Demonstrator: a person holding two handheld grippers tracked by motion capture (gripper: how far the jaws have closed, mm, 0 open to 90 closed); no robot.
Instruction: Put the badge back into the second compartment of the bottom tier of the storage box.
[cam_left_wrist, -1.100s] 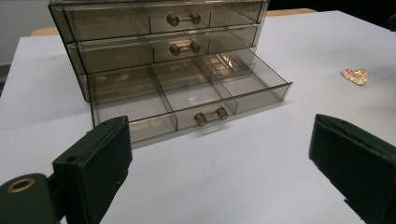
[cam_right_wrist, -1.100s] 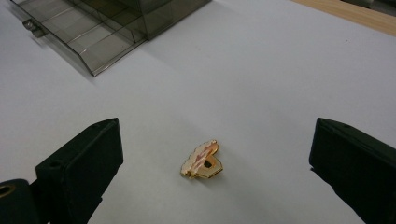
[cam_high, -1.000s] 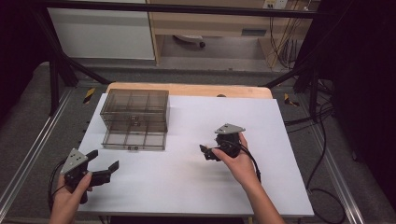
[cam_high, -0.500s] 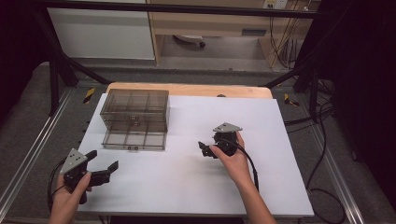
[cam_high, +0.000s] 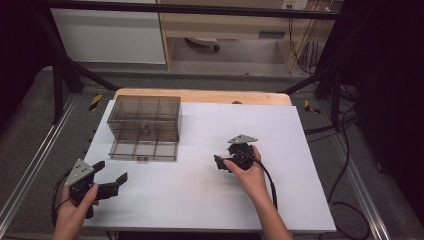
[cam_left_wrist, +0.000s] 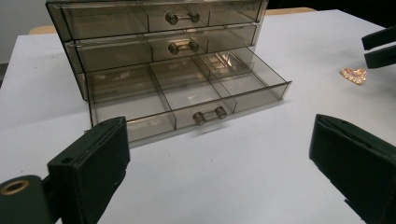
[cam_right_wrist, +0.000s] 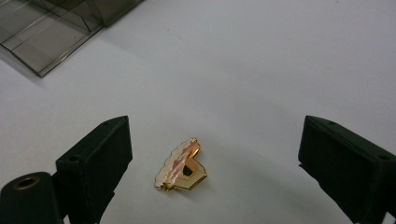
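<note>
A smoky clear drawer unit (cam_high: 145, 120) stands at the table's back left, and its bottom drawer (cam_high: 144, 150) is pulled out. In the left gripper view the open drawer (cam_left_wrist: 187, 93) shows empty compartments. A small gold and pink pin (cam_right_wrist: 183, 166) lies flat on the white table, low between my right gripper's (cam_right_wrist: 215, 135) wide-open jaws. In the high view my right gripper (cam_high: 218, 162) hovers at mid-table. My left gripper (cam_high: 112, 172) is open and holds nothing near the front left edge, facing the unit. From the left gripper view (cam_left_wrist: 219, 163) the pin (cam_left_wrist: 353, 75) lies under the right gripper (cam_left_wrist: 380, 46).
White paper (cam_high: 200, 200) covers the wooden table (cam_high: 200, 95). Dark frame posts and cables flank the table. Bare white surface stretches between the two grippers and in front of the open drawer.
The right hand has edged slightly to the left over the pin. The left gripper and the drawer unit have stayed where they were.
</note>
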